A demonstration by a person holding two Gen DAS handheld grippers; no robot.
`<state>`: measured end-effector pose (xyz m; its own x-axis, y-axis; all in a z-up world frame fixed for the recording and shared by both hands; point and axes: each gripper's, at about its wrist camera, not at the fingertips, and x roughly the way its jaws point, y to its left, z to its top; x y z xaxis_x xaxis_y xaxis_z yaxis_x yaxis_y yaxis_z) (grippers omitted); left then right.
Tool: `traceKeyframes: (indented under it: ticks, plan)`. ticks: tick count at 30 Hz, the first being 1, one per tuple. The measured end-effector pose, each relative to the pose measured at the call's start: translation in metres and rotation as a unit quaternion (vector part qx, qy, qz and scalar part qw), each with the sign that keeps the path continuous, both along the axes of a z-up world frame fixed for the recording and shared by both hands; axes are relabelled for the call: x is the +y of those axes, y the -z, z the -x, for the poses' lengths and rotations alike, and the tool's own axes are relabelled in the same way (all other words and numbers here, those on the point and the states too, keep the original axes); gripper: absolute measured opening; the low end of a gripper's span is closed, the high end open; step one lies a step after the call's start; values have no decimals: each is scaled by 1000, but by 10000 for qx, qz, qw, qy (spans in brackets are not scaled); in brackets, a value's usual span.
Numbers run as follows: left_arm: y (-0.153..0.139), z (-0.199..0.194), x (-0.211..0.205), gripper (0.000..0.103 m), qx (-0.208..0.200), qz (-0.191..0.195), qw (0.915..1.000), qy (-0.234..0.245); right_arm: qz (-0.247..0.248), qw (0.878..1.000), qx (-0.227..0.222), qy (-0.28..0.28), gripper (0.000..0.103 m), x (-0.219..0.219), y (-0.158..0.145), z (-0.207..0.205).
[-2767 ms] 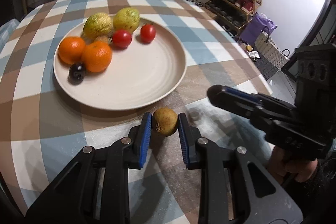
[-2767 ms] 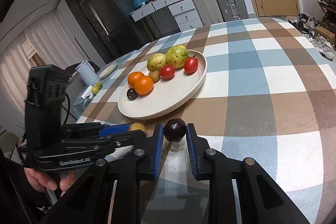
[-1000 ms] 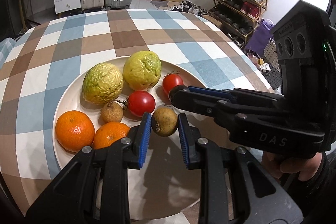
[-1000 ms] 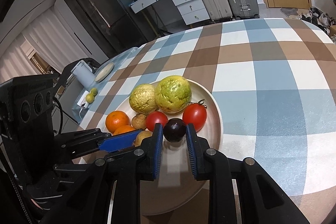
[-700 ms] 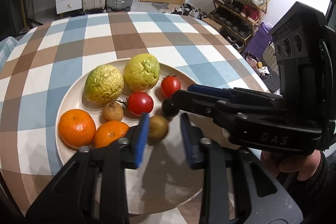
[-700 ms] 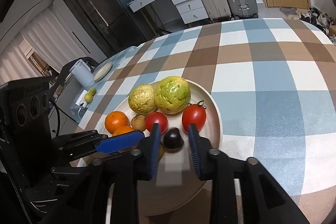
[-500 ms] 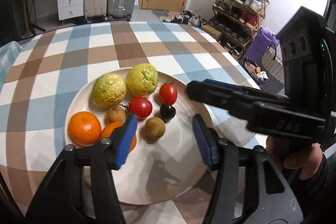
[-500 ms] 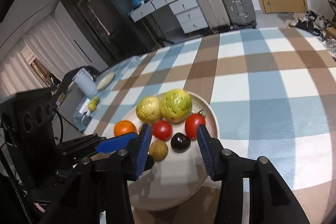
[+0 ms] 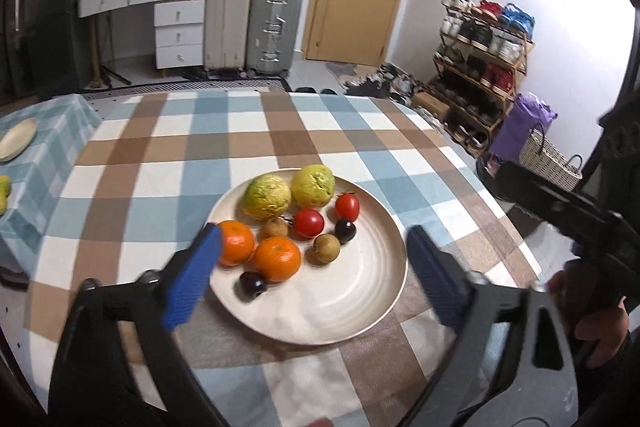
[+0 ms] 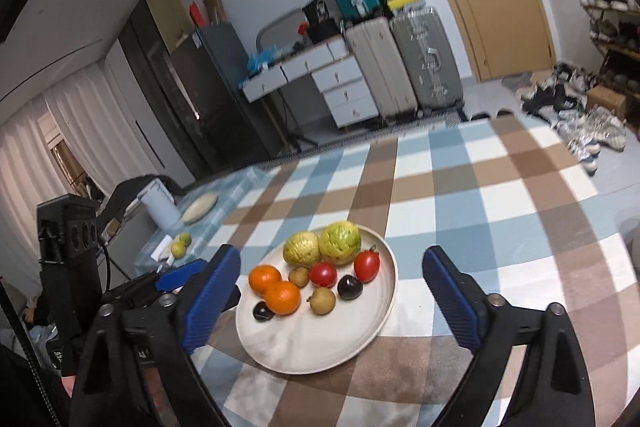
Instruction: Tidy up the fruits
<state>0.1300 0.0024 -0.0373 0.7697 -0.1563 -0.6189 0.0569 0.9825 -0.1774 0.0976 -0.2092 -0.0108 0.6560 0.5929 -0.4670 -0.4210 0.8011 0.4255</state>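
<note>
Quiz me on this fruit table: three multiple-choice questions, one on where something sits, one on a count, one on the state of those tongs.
1. Where does the dark plum nearest the right red tomato lie?
A. on the cloth
B. on the plate
C. between tongs

2. How many oranges are there?
A. two
B. one
C. four

3. The left tongs are:
A. shut on fruit
B. open, empty
C. hidden

Answers: 1 B, the plum rests inside the plate beside the tomato. 2 A, two oranges lie side by side. 3 B, the left tongs, jaws having just been opening, hold nothing.
</note>
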Motion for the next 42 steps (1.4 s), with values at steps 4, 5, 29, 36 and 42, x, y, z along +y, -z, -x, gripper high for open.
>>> traceKeyframes:
  ticks: [4, 5, 29, 36, 42]
  plan:
    - [-15, 23, 6, 102, -318, -15, 9994, -131, -76, 9995, -294, 66, 98, -3, -15, 20]
    - [-19, 28, 6, 102, -367, -78, 9992, -159, -81, 9994, -337, 76, 99, -3, -18, 24]
    - [-30, 140, 39, 102, -1859, -508, 9771, -899, 286, 9789, -1949, 550, 103, 15, -33, 124]
    - [-4, 143, 49, 102, -2021, -637, 9728, -935, 655, 9653, -2435, 683, 103, 22, -20, 144]
    - [13, 133, 51, 102, -2013, -697, 9721, -978, 986, 9630, -2357, 858, 103, 23, -1, 137]
